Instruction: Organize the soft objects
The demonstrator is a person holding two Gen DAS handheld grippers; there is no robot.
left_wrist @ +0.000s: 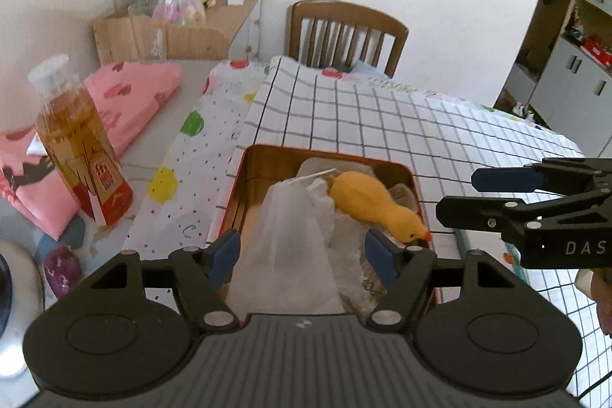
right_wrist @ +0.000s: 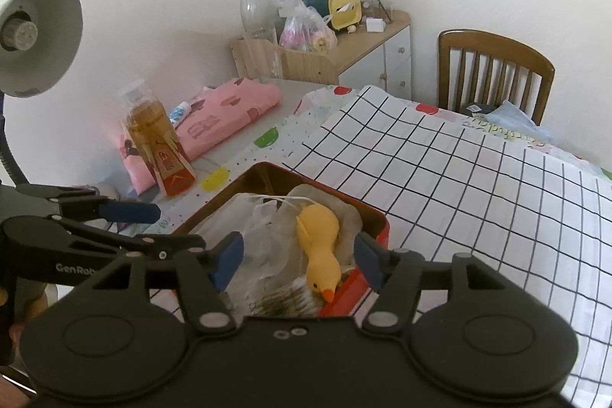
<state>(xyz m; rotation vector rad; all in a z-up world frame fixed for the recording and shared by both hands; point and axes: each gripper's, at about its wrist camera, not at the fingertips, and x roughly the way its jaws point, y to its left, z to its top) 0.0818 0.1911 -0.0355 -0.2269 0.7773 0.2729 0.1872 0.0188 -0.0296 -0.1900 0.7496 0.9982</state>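
Note:
A red tin box [left_wrist: 325, 152] [right_wrist: 346, 297] stands on the checked tablecloth [left_wrist: 382, 117] and holds soft things. A yellow plush duck [left_wrist: 367, 201] [right_wrist: 317, 228] lies in it with its beak toward me, beside a white mesh bag [left_wrist: 283, 228] [right_wrist: 264, 236] and crumpled clear plastic. A beige cloth [right_wrist: 350, 217] lies under the duck. My left gripper [left_wrist: 302, 247] [right_wrist: 179, 226] hovers open over the box's near edge, its pads either side of the mesh bag and clear of it. My right gripper [right_wrist: 298, 251] [left_wrist: 457, 195] is open over the duck's side of the box, with nothing held.
A bottle of amber liquid [left_wrist: 82, 140] [right_wrist: 160, 148] stands left of the box, next to folded pink cloth [left_wrist: 134, 94] [right_wrist: 229, 109]. A desk lamp [right_wrist: 34, 33] hangs at the left. A wooden chair [left_wrist: 344, 29] [right_wrist: 493, 71] and a cluttered cabinet [right_wrist: 367, 41] stand behind the table.

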